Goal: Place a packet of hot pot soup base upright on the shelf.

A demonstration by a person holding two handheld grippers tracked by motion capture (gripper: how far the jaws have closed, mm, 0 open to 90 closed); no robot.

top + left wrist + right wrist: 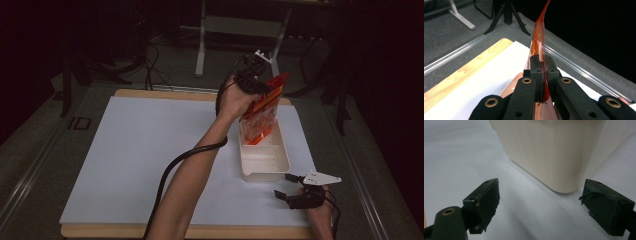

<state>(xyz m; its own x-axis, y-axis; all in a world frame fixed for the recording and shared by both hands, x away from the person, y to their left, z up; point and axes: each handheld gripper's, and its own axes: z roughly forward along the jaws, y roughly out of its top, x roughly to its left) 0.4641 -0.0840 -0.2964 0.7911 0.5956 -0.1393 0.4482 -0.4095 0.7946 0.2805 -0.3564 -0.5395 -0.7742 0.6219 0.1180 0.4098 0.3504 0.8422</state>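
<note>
Jaws of the left gripper point(260, 85) are pinched on the upper edge of an orange packet point(262, 110), which hangs with its long axis near upright, top tilted toward the far right, lower end inside the far part of a cream tray point(265, 170) on the white table sheet point(140, 150). Its print is too blurred to read. Right gripper point(290, 187) rests spread wide and empty by the tray's near corner point(564, 182).

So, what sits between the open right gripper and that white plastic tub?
Nothing: in the right gripper view, bare white table sheet runs from the open right gripper to the white plastic tub's near corner.
</note>
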